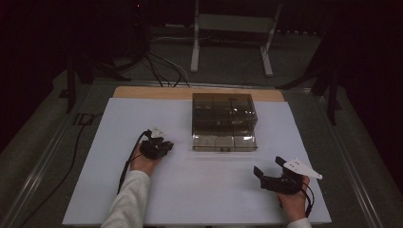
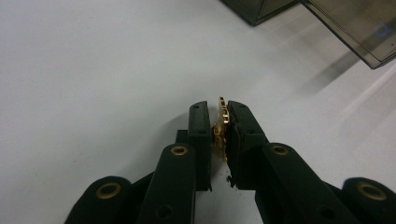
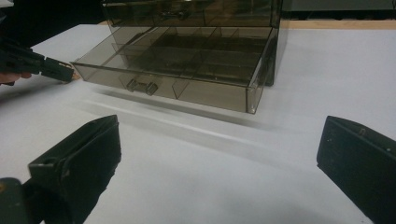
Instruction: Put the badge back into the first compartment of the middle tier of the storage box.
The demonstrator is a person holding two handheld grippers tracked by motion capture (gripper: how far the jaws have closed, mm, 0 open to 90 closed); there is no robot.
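Note:
A small flat gold-coloured piece (image 2: pixel 223 122) stands on edge between the two black jaws of my left gripper (image 2: pixel 219 109), which is shut on it just above the white mat. In the high view the left gripper (image 1: pixel 164 144) sits left of a smoky see-through drawer box (image 1: pixel 224 111) whose bottom drawer (image 1: pixel 224 141) is pulled out. The drawer (image 3: pixel 177 65) has several dividers and a small handle in front. My right gripper (image 1: pixel 267 165) rests at the front right of the mat, and its jaws (image 3: pixel 219 144) stand open and wide apart with nothing between them.
A white mat (image 1: pixel 190 190) covers the wooden table top (image 1: pixel 142 92). A corner of the box (image 2: pixel 261 9) and the drawer's edge (image 2: pixel 359 28) lie beyond the left gripper. Cables (image 1: pixel 161 69) and a white stand (image 1: pixel 233 28) are on the floor behind the table.

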